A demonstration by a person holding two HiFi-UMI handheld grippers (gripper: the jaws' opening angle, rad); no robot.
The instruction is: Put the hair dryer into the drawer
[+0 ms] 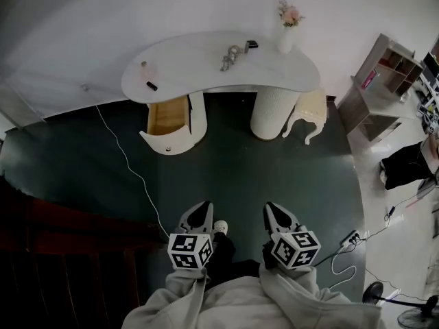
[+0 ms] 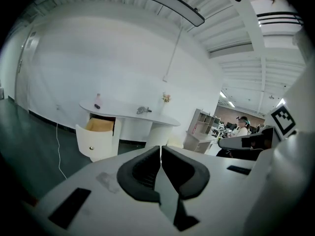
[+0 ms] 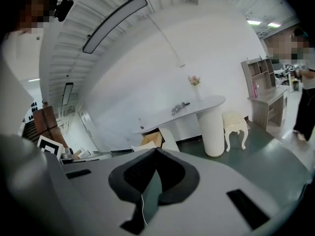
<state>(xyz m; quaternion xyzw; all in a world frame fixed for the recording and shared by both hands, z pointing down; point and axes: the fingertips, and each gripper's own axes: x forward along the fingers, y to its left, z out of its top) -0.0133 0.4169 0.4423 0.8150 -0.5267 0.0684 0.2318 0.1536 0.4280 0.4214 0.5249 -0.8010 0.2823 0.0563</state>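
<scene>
Left gripper point(image 1: 199, 210) and right gripper point(image 1: 275, 211), jaws closed and empty, side by side, aimed at the table point(image 1: 199, 57) from well away.

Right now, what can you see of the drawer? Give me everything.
The drawer stands pulled out and open under the left end of the white desk, as the head view shows it. Its front is white and curved, with one small round knob at its middle. The inside looks like pale wood, and the part of it that shows holds nothing. Nothing rests on it or touches it apart from the desk that carries it.
</scene>
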